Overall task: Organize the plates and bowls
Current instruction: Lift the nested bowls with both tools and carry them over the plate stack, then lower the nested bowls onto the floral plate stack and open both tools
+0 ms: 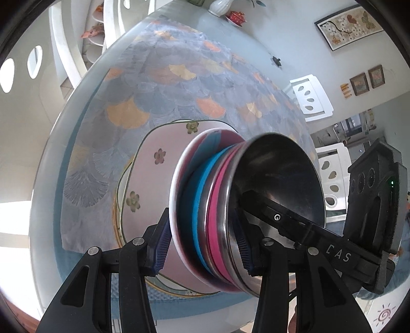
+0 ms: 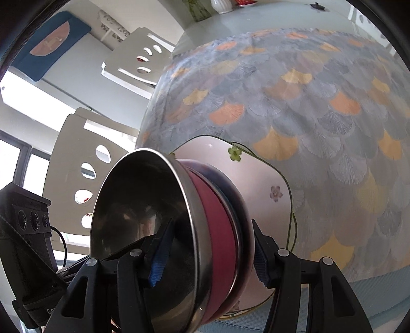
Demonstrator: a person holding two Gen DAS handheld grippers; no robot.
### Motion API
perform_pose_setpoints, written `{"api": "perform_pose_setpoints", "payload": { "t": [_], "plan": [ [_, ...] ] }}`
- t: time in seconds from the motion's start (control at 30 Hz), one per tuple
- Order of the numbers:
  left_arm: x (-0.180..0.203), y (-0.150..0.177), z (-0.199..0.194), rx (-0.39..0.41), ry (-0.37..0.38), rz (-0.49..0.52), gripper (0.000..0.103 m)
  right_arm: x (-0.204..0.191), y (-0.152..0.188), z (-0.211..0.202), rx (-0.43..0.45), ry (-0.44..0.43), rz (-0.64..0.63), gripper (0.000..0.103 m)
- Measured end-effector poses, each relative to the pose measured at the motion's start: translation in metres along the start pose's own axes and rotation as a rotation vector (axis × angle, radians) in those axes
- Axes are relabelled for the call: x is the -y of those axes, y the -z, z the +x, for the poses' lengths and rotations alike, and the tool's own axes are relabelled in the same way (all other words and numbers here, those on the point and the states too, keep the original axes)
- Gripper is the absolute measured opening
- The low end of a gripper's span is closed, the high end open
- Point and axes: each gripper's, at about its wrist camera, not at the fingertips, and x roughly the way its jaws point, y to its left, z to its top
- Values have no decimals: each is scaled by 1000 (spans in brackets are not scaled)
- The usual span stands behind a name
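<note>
A nested stack of bowls (image 1: 205,212) sits on a pink square plate with flower prints (image 1: 151,174), which lies on another plate. The top bowl is stainless steel (image 1: 279,176); below it are pink, blue and white ones. My left gripper (image 1: 203,240) is shut on the stack's near rim, one pad outside the white bowl, one inside the steel bowl. My right gripper (image 2: 207,253) is shut on the opposite rim of the steel bowl (image 2: 143,220) and pink bowl (image 2: 217,230). The flowered plate (image 2: 256,184) shows behind. Each gripper shows in the other's view.
The plates rest on a round table with a fan-pattern cloth (image 1: 159,84), also in the right wrist view (image 2: 320,102). White chairs (image 2: 84,164) stand around the table. A white vase (image 1: 220,6) and a small red dish (image 1: 237,18) sit at the far edge.
</note>
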Motion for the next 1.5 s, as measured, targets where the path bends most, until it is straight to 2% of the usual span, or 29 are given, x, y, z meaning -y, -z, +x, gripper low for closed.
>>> {"api": "perform_pose_setpoints", "payload": {
  "t": [0.17, 0.47, 0.73, 0.93, 1.03, 1.13, 1.3, 1.37, 1.5],
  "plan": [
    [-3, -1, -1, -6, 29, 11, 42, 1, 5, -1, 6, -1, 14, 56],
    [-2, -3, -3, -12, 33, 33, 42, 5, 5, -1, 5, -23, 47, 57],
    [0, 2, -10, -17, -10, 65, 42, 3, 6, -7, -18, -24, 25, 57],
    [0, 3, -27, 14, -17, 56, 42, -5, 8, -28, 7, 27, -33, 57],
    [5, 5, -39, 21, -32, 67, 43, -12, 12, -50, 80, 108, -38, 57],
    [11, 6, -56, 65, -90, 97, 44, -24, 20, -74, 160, 110, -23, 59],
    [41, 9, -89, 208, -291, 192, 47, -51, 30, -103, 264, 199, -63, 60],
    [56, 10, -98, 264, -356, 237, 48, -60, 33, -110, 293, 240, -92, 66],
    [67, 9, -116, 332, -337, 216, 58, -74, 35, -126, 347, 278, -167, 69]
  ]
}}
